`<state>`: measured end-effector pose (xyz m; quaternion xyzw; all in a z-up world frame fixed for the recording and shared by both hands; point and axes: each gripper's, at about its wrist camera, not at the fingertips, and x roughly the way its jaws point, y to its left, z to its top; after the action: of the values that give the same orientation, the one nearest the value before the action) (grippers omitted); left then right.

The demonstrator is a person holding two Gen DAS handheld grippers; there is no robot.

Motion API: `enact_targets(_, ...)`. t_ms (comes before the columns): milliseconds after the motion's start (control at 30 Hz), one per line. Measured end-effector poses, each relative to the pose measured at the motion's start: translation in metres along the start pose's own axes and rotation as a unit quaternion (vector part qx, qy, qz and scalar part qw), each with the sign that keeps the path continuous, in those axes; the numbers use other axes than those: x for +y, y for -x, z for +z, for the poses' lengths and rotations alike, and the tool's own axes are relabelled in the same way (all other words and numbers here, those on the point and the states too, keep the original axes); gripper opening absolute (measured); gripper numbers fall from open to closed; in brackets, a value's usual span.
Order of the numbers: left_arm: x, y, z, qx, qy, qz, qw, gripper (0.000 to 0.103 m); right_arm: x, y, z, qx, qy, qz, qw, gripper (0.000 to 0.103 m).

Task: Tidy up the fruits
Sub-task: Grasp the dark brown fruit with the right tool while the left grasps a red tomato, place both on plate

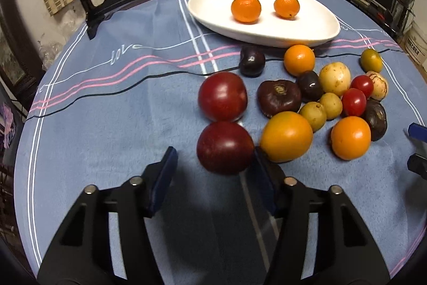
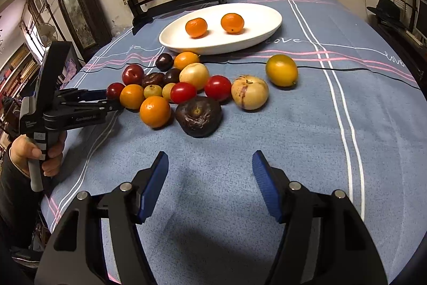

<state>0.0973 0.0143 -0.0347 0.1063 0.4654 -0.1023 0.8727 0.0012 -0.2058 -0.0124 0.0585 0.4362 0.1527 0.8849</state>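
Jaws of the left gripper stand partly open around a dark red plum: seen along its fingers, the right pad sits at the plum's side and may touch it, while the left pad shows a clear gap, so no grip yet. That plum lies on the blue tablecloth, touching a second red plum behind it and just beside an orange fruit. I'd judge it light, smooth-skinned and a little slippery, firm yet bruisable; best taken across its widest middle, gently. Two mandarins already sit on the white dish beyond.

From the right wrist, the right gripper hangs half open and empty over bare cloth, short of a wrinkled dark fruit. At the far left of this view, a hand holds the left tool against the pile's edge.
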Motion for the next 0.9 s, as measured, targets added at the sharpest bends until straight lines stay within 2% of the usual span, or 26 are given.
enact_targets(33,-0.001,0.000,0.001,-0.001,0.001,-0.013,0.9999,0.038,0.000,-0.001,0.000,0.001,0.001,-0.001,1.000,0.066)
enact_targets(133,-0.005,0.002,0.000,-0.006,-0.005,-0.002,1.0000,0.039,0.001,-0.004,0.004,0.009,0.007,-0.006,1.000,0.066)
enact_targets(467,-0.005,0.031,-0.011,-0.024,0.021,-0.019,0.9993,0.039,0.026,-0.047,0.031,0.051,0.077,-0.037,0.995,0.066)
enact_targets(633,-0.008,0.036,-0.012,-0.025,0.023,-0.022,0.9992,0.039,0.031,-0.065,0.044,0.056,0.092,-0.055,0.993,0.049)
enact_targets(700,-0.008,0.037,-0.011,-0.026,0.024,-0.021,0.9992,0.039,0.033,-0.062,0.043,0.053,0.097,-0.060,0.992,0.048)
enact_targets(767,-0.008,0.039,-0.011,-0.026,0.023,-0.021,0.9992,0.039,0.033,-0.052,0.041,0.045,0.098,-0.047,0.993,0.048)
enact_targets(900,-0.010,0.048,-0.003,-0.037,0.018,-0.022,0.9989,0.039,0.026,-0.019,0.044,0.005,0.092,-0.037,0.995,0.049)
